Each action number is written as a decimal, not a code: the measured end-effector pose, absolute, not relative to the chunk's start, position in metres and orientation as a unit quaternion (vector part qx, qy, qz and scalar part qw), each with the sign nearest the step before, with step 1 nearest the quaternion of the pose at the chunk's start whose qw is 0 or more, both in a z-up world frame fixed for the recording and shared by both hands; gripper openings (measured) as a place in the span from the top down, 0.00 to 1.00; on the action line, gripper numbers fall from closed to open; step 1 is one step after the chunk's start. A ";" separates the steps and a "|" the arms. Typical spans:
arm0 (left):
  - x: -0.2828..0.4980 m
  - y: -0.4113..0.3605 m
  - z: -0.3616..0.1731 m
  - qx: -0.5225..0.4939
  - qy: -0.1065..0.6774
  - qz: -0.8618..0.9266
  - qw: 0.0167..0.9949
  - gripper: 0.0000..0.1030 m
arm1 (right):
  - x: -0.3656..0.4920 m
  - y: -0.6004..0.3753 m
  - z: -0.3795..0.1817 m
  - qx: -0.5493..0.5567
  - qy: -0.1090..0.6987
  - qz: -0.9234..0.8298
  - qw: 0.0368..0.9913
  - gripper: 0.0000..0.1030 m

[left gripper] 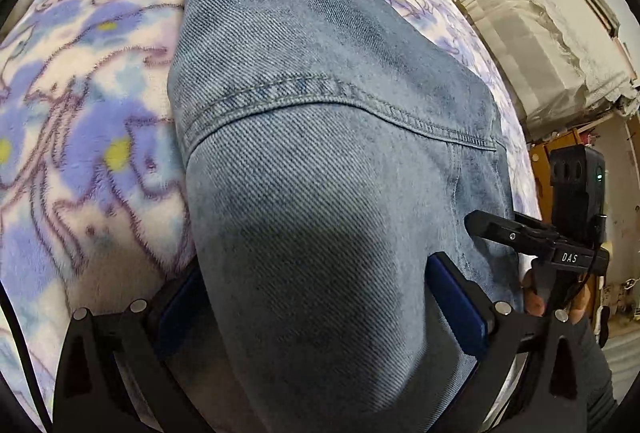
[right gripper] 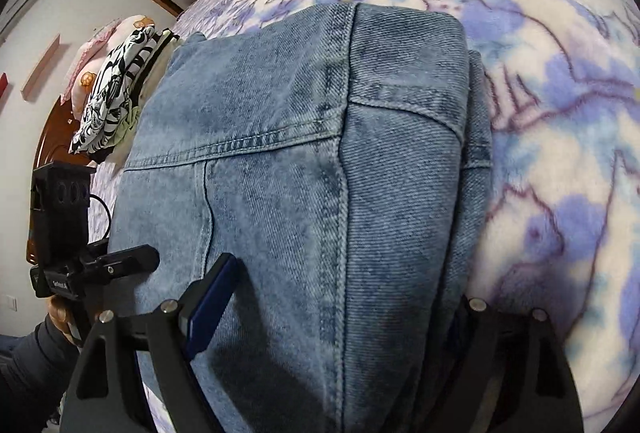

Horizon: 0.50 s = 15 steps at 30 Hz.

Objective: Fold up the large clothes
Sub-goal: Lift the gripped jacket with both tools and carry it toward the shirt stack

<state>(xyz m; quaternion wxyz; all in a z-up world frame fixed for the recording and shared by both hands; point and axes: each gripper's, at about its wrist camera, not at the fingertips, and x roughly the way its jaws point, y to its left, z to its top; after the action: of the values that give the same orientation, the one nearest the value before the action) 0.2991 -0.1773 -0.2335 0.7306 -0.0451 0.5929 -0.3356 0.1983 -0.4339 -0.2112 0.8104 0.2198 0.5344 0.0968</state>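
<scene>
Folded jeans held at both sides
Left gripper (left gripper: 320, 317) and right gripper (right gripper: 332, 317) jaws each clasp the faded blue denim jeans (left gripper: 328, 137) on the purple floral fleece bed (left gripper: 80, 137).

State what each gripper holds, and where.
Both the left gripper and right gripper clamp the folded light-blue denim garment along its near edge.

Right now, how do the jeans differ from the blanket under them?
The jeans are plain faded-blue denim with stitched seams; the blanket is fuzzy, patterned in purple, white and yellow. The jeans lie folded in a thick bundle; the blanket is spread flat. Both are cloth in bluish tones.
</scene>
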 end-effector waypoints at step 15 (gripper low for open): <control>0.237 -0.180 -0.154 0.021 0.504 -0.278 0.817 0.58 | 0.156 -0.379 -0.124 0.164 0.462 0.041 0.871 0.83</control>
<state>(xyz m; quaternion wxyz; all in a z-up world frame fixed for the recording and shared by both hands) 0.2370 -0.1798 -0.1539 0.8171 0.0211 0.5045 -0.2784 0.1563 -0.3792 -0.1241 0.8706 0.1641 0.4619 0.0414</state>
